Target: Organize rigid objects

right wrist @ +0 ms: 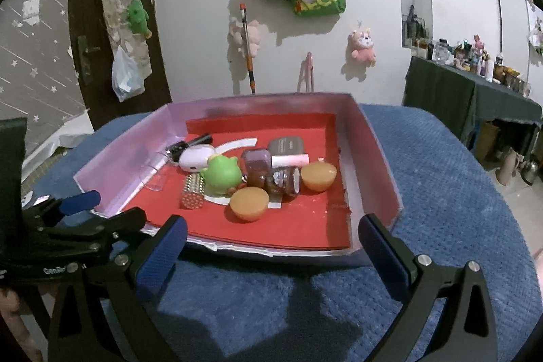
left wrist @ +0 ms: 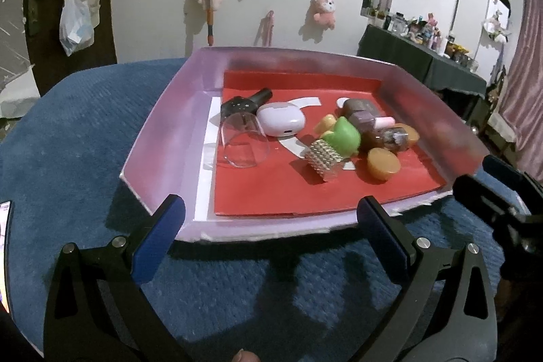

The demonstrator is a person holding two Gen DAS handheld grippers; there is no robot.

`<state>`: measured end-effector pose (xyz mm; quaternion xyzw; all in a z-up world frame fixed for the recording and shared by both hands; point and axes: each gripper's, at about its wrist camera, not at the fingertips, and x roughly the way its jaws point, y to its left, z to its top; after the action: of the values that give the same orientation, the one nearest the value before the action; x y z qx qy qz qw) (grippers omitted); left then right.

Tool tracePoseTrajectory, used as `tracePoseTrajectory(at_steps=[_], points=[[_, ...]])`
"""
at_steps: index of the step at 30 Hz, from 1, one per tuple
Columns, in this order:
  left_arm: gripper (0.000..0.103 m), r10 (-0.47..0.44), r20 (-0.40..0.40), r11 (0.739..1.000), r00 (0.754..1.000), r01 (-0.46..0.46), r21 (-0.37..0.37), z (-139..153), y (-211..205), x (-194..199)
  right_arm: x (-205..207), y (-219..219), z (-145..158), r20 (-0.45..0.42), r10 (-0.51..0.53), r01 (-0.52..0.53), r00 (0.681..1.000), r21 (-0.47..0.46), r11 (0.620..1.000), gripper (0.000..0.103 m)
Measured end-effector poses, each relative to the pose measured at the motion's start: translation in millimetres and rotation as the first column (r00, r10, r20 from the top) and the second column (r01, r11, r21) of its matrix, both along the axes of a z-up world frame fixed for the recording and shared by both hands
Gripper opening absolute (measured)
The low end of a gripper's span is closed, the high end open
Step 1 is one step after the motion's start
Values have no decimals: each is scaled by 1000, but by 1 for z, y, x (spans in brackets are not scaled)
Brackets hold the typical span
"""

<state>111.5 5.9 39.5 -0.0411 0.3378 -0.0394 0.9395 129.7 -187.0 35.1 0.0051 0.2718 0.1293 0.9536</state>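
Note:
A pink-walled tray point(left wrist: 163, 111) point(right wrist: 376, 158) with a red floor lies on the blue cloth. In it lie a clear cup point(left wrist: 242, 141), a dark bottle point(left wrist: 246, 102), a lilac earbud case point(left wrist: 281, 119) point(right wrist: 195, 158), a green toy point(left wrist: 344, 138) point(right wrist: 222, 175), a studded silver block point(left wrist: 324, 163) point(right wrist: 193, 192), brown jars point(left wrist: 387, 133) point(right wrist: 283, 180) and two orange caps point(left wrist: 381, 163) point(right wrist: 249, 202). My left gripper point(left wrist: 271, 226) is open and empty before the tray's near edge. My right gripper point(right wrist: 273, 246) is open and empty, just before the tray's near edge.
The blue cloth point(left wrist: 68, 141) point(right wrist: 458, 192) covers the table around the tray. The other gripper shows at the right edge in the left view point(left wrist: 502, 202) and at the left in the right view point(right wrist: 74, 226). A cluttered dark side table point(right wrist: 475, 90) stands far right.

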Motion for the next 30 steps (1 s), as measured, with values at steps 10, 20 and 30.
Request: tracePoseTrajectory(at_steps=[10,20,30], points=[[103,-10,-34,1000,999,11,17,1,-7,-23,-14,-11,-6,-110,9,-10,994,-6,1000,103],[103,-17,-79,1000,997,19,17,-10,-12,-29,-17,-14,-26,-178,-4,-2,984,-35,999,103],[103,0,-102,1000,995,2,18,-19,-9,-26,-14,-16,-33,-193,-25,15,981,-50,999,103]])
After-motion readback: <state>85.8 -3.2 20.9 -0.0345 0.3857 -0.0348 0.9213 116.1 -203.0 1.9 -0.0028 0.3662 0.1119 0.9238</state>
